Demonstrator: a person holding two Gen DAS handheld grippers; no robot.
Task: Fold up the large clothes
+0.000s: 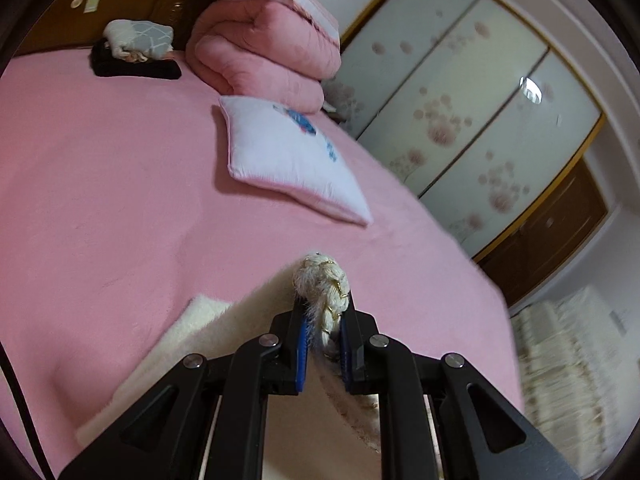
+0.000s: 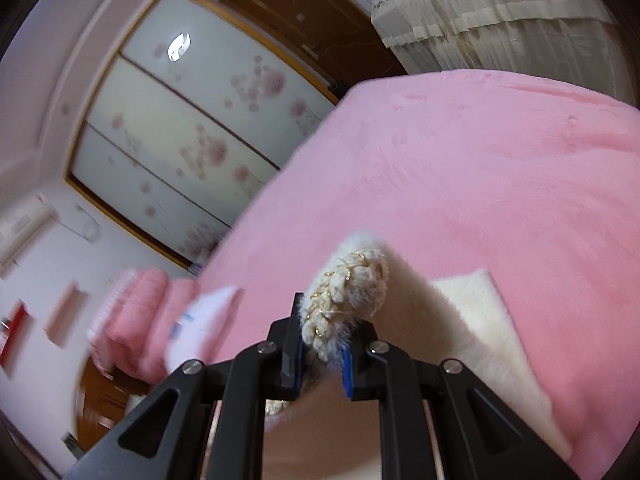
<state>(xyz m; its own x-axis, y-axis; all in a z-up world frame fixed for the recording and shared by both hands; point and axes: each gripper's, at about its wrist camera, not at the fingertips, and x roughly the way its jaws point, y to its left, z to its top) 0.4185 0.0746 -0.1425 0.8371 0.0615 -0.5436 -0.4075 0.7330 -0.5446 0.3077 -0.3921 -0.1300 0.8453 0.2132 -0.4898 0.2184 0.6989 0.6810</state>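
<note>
Both sets of jaws are pinched in tight on the same piece of clothing. The left gripper (image 1: 323,312) holds a thick braided edge with thin gold thread in it, and the right gripper (image 2: 326,334) holds another bit of that same braided trim. The blue pads (image 1: 305,344) press on the trim from both sides, and the braid pokes out past the tips.

What they hold is a fluffy cream garment (image 1: 208,336). It looks soft and floppy, like a fuzzy coat or jumper. It will not stay stiff. It will droop and bend wherever nothing holds it up. It is probably light, but it is big, so the loose part will drag on the bed (image 1: 100,184). The fuzz could slip, so the thick braided edge looks like a good spot to grab. It is lumpy and gives the pads something to bite.

From each set of jaws the cream cloth runs down and away to the pink bed. In the left view it trails off to the left, and in the right view it trails off to the right. The lower part lies flat near the front edge of the bed.

A white pillow (image 1: 292,160) lies toward the far edge, well apart from the garment. A folded pink quilt (image 1: 264,48) rests behind it, touching it.
</note>
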